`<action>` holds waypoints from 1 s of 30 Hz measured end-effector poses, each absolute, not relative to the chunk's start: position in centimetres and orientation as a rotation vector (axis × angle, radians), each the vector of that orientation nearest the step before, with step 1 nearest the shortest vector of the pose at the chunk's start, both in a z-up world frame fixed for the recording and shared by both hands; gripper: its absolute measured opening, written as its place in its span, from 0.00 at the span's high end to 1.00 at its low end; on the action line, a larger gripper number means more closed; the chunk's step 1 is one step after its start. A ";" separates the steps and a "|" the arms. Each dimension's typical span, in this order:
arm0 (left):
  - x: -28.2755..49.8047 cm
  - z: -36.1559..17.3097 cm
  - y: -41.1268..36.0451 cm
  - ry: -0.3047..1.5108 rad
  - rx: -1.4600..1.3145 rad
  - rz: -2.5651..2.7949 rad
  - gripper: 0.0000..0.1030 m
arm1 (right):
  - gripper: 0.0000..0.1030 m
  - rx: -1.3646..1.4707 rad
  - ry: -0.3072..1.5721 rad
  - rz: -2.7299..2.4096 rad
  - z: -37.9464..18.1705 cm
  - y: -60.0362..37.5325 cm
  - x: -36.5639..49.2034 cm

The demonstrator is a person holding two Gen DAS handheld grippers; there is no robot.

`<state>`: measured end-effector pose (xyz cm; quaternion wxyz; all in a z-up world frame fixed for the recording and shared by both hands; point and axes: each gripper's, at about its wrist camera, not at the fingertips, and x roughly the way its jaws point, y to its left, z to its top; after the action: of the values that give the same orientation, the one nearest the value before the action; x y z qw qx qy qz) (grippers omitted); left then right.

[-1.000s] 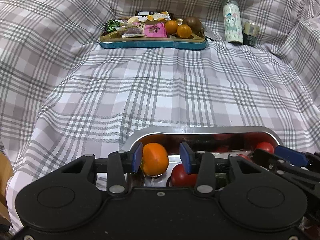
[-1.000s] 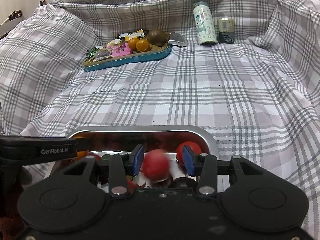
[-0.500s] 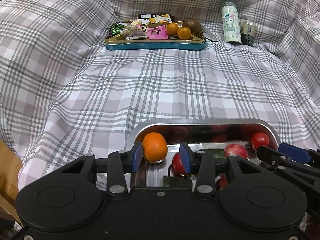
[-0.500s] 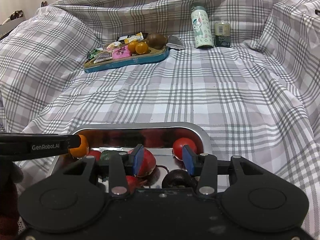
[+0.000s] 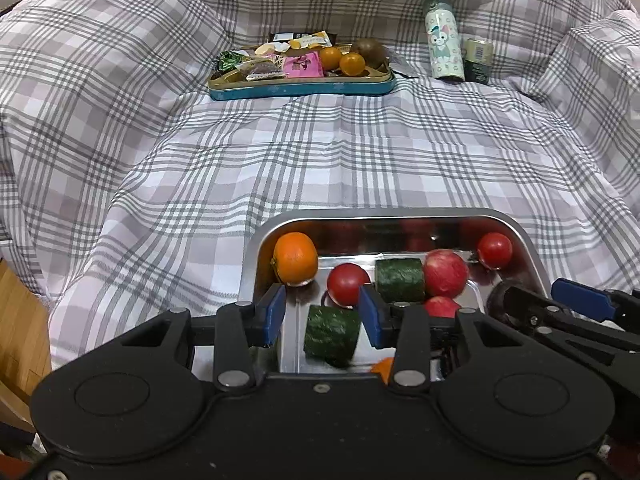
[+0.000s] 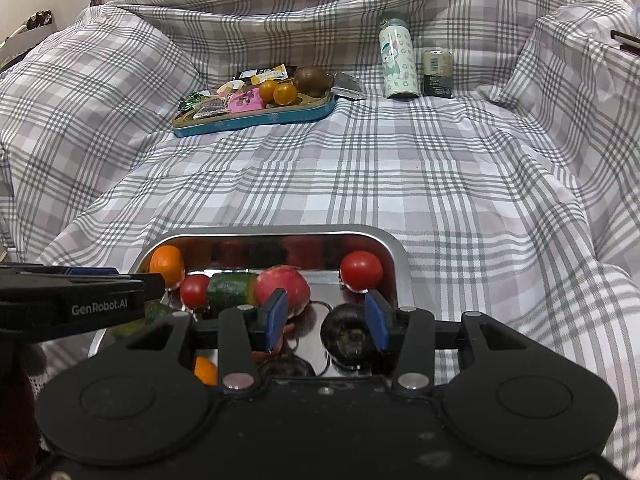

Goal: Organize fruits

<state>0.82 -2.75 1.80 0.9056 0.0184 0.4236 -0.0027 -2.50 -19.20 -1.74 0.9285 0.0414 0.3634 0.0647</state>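
Note:
A steel tray (image 5: 524,236) on the checked cloth holds an orange (image 5: 295,258), two tomatoes (image 5: 347,283) (image 5: 494,250), a red apple (image 5: 445,273) and two green cucumber pieces (image 5: 399,280) (image 5: 331,336). My left gripper (image 5: 322,314) hangs open over the tray's near left part; the nearer cucumber piece lies below its fingers, untouched. My right gripper (image 6: 326,318) is open over the tray's (image 6: 396,256) near right part. A dark round fruit (image 6: 346,336) lies in the tray under it, and the apple (image 6: 282,290) is just beyond its left finger.
At the back a blue tray (image 5: 300,88) carries snack packets, two small oranges (image 5: 352,63) and a kiwi (image 5: 367,49). A patterned bottle (image 5: 444,46) and a can (image 5: 477,60) stand right of it. Bare checked cloth lies between the trays. A wooden edge (image 5: 20,328) shows at the left.
Both grippers have drawn back from the steel tray, so more of its contents show. The orange that stood between the left fingers now lies beyond them in the far left corner.

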 end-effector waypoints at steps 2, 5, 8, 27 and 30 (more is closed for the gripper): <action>0.3 1.9 -3.0 0.867 0.040 -0.006 0.51 | 0.56 0.082 0.748 0.124 -1.8 -19.3 -3.0; -0.6 2.0 -3.2 0.859 0.043 -0.008 0.51 | 0.56 0.084 0.752 0.122 -1.8 -19.4 -3.8; -1.2 2.1 -3.5 0.855 0.046 -0.011 0.51 | 0.56 0.082 0.747 0.118 -1.7 -19.5 -4.8; -3.8 2.6 -4.1 0.832 0.044 -0.014 0.51 | 0.56 0.073 0.726 0.099 -1.2 -19.8 -7.5; -4.0 2.6 -4.2 0.831 0.043 -0.013 0.51 | 0.56 0.071 0.725 0.099 -1.1 -19.9 -7.9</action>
<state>-4.02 -4.18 2.56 0.9146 0.0211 0.4038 -0.0065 -7.86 -19.87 -1.12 0.9332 0.0349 0.3544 0.0484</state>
